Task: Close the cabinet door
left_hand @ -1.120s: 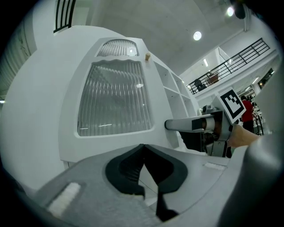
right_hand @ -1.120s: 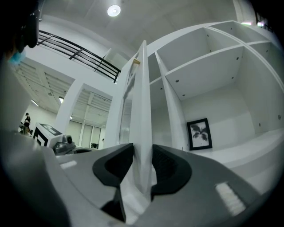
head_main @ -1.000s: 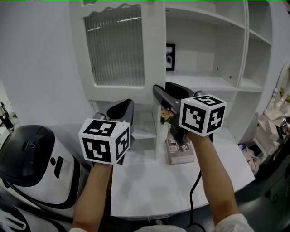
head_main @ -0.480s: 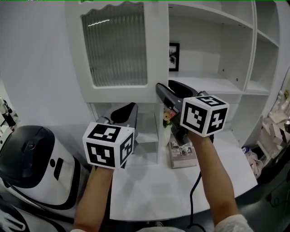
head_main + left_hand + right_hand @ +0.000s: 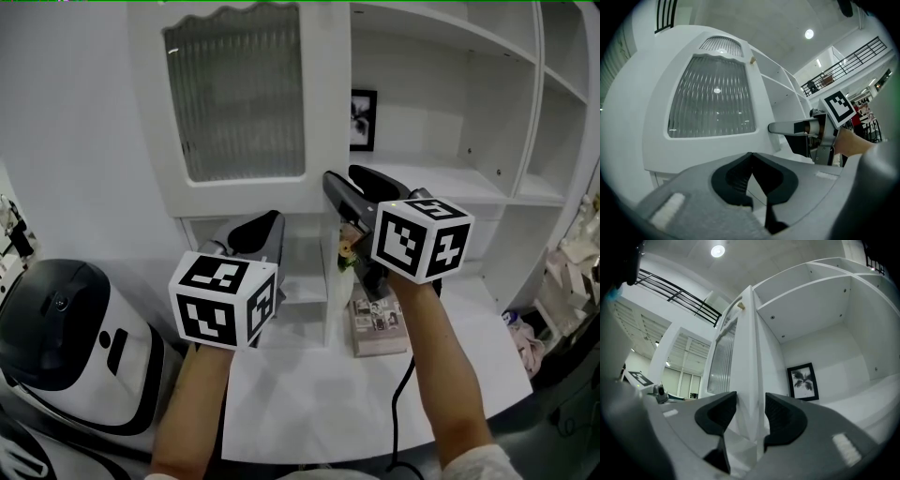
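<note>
The white cabinet door (image 5: 239,94) with a ribbed glass panel stands open, its free edge towards me. My right gripper (image 5: 342,180) is level at that edge. In the right gripper view the door edge (image 5: 752,357) stands between the jaws of the right gripper (image 5: 751,408), which sit slightly apart from it on both sides, so it is open. My left gripper (image 5: 253,234) is lower and to the left, in front of the door's bottom rail. Its jaws meet at the tips, shut on nothing, in the left gripper view (image 5: 751,157).
Open white shelves (image 5: 441,178) hold a framed picture (image 5: 363,119). On the white table (image 5: 309,403) lie a flat book or box (image 5: 378,323) and a small bunch of flowers (image 5: 347,248). A black and white machine (image 5: 66,337) stands at the left. A black cable (image 5: 403,394) hangs under my right arm.
Both grippers have moved a little towards the cabinet. The door fills slightly more of the view, and its angle looks about the same.
</note>
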